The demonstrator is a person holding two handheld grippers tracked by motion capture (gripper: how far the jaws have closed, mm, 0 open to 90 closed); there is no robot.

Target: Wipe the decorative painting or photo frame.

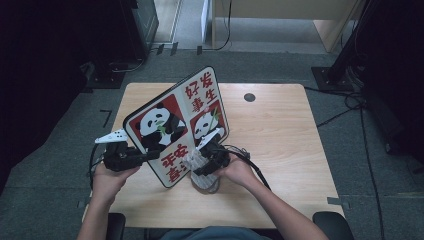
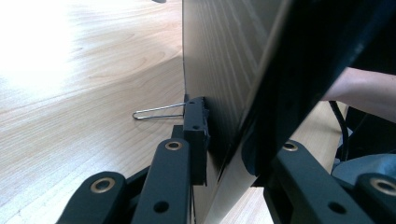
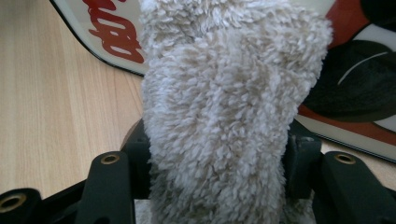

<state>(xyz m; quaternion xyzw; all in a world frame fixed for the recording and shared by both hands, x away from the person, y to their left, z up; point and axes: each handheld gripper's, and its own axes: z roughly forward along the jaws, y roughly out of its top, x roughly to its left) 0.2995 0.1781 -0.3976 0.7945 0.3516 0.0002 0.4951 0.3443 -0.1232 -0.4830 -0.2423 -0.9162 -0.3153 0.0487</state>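
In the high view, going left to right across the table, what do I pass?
Left gripper → panda board, held up on edge → fluffy cloth in the right gripper → dark round hole in the table.

Wooden table, round hole; grey carpet floor; cables.

panda board, red characters 好发事生, 平安喜
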